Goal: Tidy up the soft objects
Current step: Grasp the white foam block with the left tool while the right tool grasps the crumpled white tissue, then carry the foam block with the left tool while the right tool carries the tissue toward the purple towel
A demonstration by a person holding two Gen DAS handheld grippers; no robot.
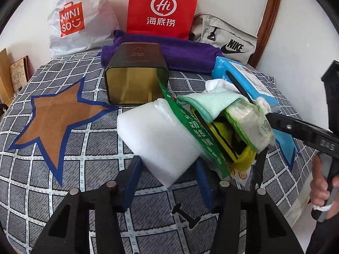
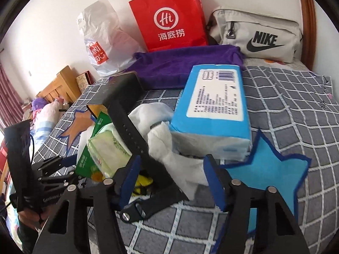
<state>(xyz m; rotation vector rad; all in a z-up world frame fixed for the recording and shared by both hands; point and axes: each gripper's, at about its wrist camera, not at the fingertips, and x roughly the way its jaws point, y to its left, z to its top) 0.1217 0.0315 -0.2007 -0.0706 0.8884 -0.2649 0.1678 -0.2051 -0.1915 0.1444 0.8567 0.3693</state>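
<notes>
A white foam block point(image 1: 156, 137) lies on the checked bedcover point(image 1: 63, 169) with my left gripper point(image 1: 168, 163) shut on its near end, one blue pad on each side. Beside it is a pile: a green pouch point(image 1: 190, 127), a mint cloth point(image 1: 211, 103), a pack of wipes point(image 1: 247, 122) and something yellow point(image 1: 224, 135). My right gripper point(image 2: 172, 158) reaches into that pile, half closed on a black strap point(image 2: 135, 131) and a crumpled white cloth point(image 2: 180, 165). Its left pad touches the strap and its right pad touches the cloth. A blue tissue pack point(image 2: 214, 105) lies just behind.
An open dark tin point(image 1: 135, 78) lies on its side behind the foam, with a purple towel point(image 1: 186, 53) beyond it. A white Miniso bag point(image 1: 78, 17), a red paper bag point(image 1: 163, 8) and a grey Nike bag point(image 1: 228, 36) lean on the wall. A hand point(image 1: 322, 186) holds the right gripper.
</notes>
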